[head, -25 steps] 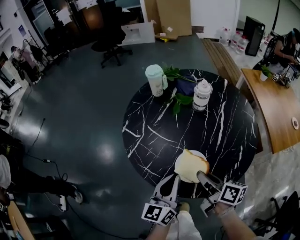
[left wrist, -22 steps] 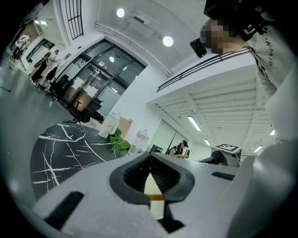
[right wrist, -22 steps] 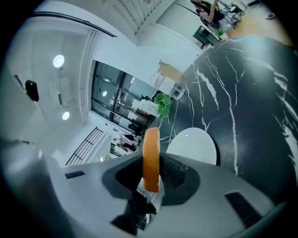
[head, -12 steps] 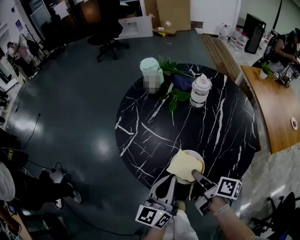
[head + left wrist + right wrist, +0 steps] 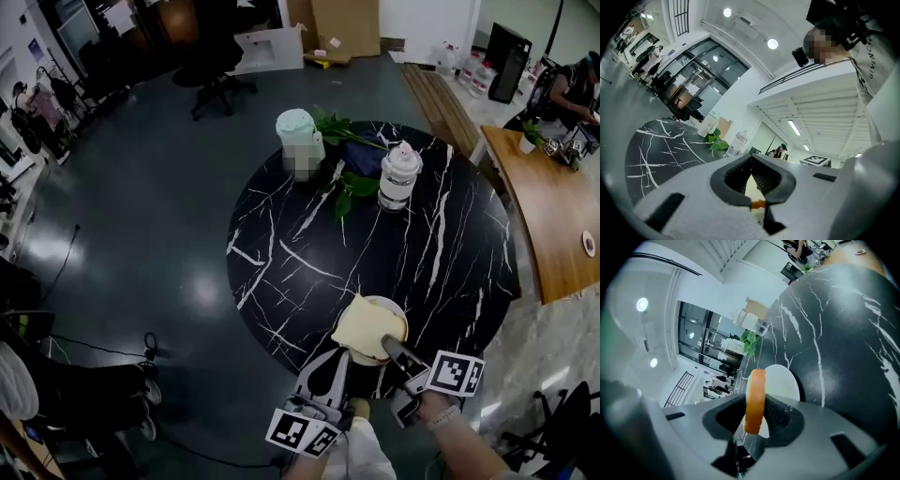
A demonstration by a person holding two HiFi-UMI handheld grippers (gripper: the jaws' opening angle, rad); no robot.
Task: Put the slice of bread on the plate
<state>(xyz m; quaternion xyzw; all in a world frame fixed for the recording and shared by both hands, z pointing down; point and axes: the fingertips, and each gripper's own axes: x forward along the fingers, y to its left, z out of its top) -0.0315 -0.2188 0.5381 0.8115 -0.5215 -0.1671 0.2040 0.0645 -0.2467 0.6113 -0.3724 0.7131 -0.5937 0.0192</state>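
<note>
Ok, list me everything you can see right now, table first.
table: one, black with white veins, centre
plate: one, white, table's near edge
slice of bread: one, pale, orange-brown crust, over the plate
lidded cup: one, pale green, table's far side
bottle: one, white, right of the cup
leaves: one bunch, green, between cup and bottle
wooden table: one, brown, far right
office chair: one, black, floor beyond table
right hand-held gripper: one, grey, shut on the slice of bread
left hand-held gripper: one, grey, shut, empty, beside it
</note>
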